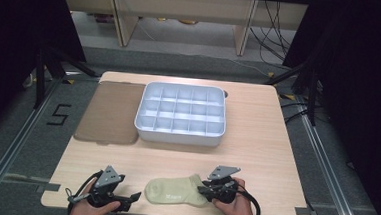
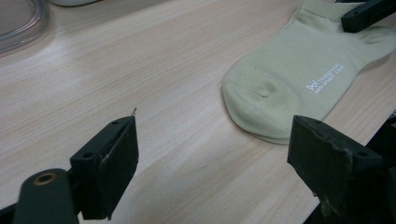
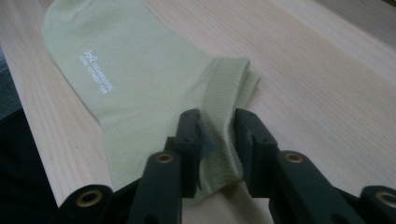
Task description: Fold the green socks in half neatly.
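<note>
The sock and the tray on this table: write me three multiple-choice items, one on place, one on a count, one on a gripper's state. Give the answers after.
1. Where does the sock lie?
A. Inside the tray
B. On the table's near edge, between the two grippers
C. On the brown lid

2. How many rows of compartments does the white tray have?
A. Three
B. One
C. Six

3. How does the right gripper stand?
A. Wide open over bare wood
B. Holding the tray's rim
C. Jaws close together on the sock's cuff

Answers:
1 B, the high view shows it by the front edge with the left gripper on one side and the right on the other.
2 A, three rows show from above.
3 C, the right gripper view shows the ribbed cuff between its jaws.
</note>
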Demonstrator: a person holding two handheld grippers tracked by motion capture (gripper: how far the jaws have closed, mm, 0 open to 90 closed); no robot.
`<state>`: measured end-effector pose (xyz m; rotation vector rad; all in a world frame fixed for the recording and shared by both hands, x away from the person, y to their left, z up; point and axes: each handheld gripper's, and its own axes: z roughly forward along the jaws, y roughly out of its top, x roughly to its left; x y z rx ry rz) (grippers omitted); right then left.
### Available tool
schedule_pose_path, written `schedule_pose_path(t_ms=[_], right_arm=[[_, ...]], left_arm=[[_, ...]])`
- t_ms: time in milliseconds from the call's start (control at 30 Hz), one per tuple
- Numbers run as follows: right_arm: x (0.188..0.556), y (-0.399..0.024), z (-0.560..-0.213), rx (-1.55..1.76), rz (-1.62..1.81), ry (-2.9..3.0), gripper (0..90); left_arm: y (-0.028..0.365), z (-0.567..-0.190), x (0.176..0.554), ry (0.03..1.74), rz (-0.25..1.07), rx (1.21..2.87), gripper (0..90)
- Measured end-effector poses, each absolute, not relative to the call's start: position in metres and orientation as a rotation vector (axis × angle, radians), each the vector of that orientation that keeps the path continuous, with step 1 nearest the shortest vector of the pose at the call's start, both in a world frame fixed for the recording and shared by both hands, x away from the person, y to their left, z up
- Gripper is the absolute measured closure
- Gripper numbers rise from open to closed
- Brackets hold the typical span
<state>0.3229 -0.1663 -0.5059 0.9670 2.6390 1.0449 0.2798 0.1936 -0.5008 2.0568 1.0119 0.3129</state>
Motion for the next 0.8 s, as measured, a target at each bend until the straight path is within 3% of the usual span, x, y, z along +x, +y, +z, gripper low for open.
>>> schedule_pose_path(t_ms=[200, 800], right_arm=[[0.323, -0.167, -0.502, 0.923, 1.055, 2.657, 81.4], [0.321, -0.184, -0.472, 0.793, 1.069, 2.703, 82.7]], left_arm=[[0.194, -0.501, 0.280, 1.001, 0.315, 2.059, 15.8], [0.193, -0.501, 0.280, 1.013, 0.292, 2.045, 15.8]])
